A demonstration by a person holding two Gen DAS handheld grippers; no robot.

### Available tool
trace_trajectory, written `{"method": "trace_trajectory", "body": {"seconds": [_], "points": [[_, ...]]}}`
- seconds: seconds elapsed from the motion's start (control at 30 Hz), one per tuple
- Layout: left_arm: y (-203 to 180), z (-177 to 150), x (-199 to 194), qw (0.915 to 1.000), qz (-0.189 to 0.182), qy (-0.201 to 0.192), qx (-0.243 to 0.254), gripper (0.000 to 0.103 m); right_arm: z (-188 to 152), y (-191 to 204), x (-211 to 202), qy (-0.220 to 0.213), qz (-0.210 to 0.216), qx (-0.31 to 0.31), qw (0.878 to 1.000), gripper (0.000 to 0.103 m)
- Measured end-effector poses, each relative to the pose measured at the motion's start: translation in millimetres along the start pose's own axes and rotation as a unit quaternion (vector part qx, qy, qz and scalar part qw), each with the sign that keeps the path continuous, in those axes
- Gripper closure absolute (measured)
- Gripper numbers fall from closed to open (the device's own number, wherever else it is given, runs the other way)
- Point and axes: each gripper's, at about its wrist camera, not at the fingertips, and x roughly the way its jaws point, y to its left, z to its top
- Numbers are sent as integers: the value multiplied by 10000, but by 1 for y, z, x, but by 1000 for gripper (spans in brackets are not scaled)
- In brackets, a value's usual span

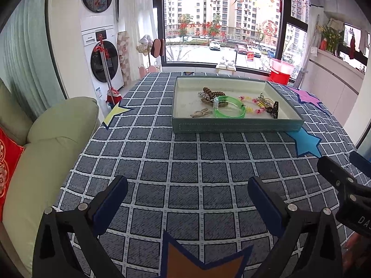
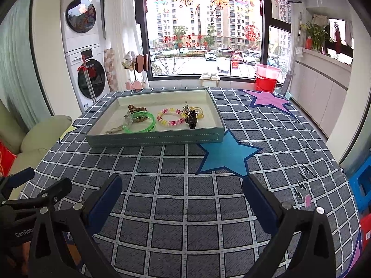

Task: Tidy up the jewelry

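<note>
A shallow grey-green tray [image 1: 236, 126] [image 2: 153, 137] sits on the far half of the table. Inside it lie a green translucent bangle [image 1: 229, 110] [image 2: 140, 122], a pink-and-yellow bead bracelet [image 1: 252, 104] [image 2: 170, 117], a brown cord piece [image 1: 212, 93] [image 2: 136, 110], a black hair claw [image 1: 274, 110] [image 2: 192, 119] and a small tan charm [image 1: 200, 113]. My left gripper [image 1: 187, 199] hovers open over the near cloth, nothing between its fingers. My right gripper [image 2: 183, 197] is likewise open and holds nothing, well short of the tray.
A blue-grey checked cloth [image 1: 185, 162] covers the table, with paper stars: blue [image 2: 228, 154], purple [image 2: 269, 100], yellow [image 1: 116, 113], orange [image 1: 204, 264]. A pale green sofa [image 1: 46, 150] lies left. The other gripper shows at each view's edge [image 1: 343, 185] [image 2: 34, 199].
</note>
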Motion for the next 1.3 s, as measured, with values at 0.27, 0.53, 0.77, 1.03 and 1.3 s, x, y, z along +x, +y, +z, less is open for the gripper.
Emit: {"method": "trace_trajectory", "body": {"seconds": [0.27,0.53,0.77,1.03,1.3], "points": [[1,0,0,10000,-17,-30,1,0,0,0,0,-5,0,-5,10000,0],[2,0,-1,10000,-15,-33,-7,0,0,1,1,-2,5,-11,10000,0],[0,-1,-2,10000,-22,-39,22,0,-2,4,1,15,20,-21,10000,0],[0,-2,-2,10000,-16,-27,4,0,-4,4,2,34,9,7,10000,0],[-1,-3,-2,10000,-20,-31,11,0,-4,4,2,30,30,18,10000,0]]}}
